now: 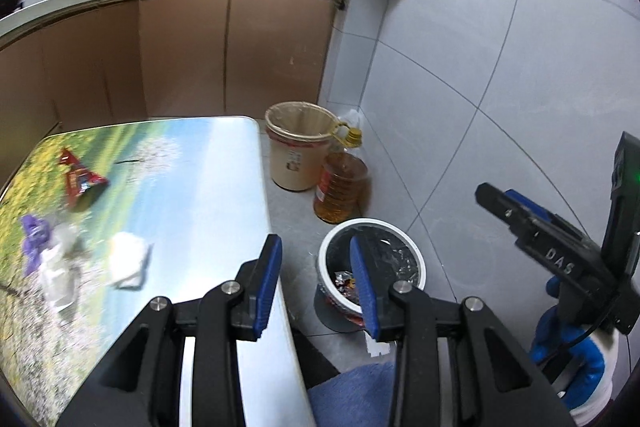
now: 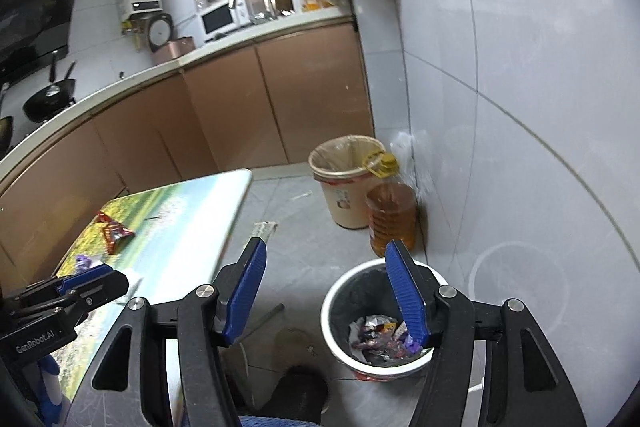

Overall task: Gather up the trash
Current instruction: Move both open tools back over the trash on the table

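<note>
Trash bin (image 2: 376,323) below right gripper (image 2: 336,291), left gripper (image 1: 316,283) alongside, both fingers spread, empty.

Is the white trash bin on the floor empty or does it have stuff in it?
Not empty: the white trash bin holds crumpled wrappers at the bottom, well below its rim.
</note>
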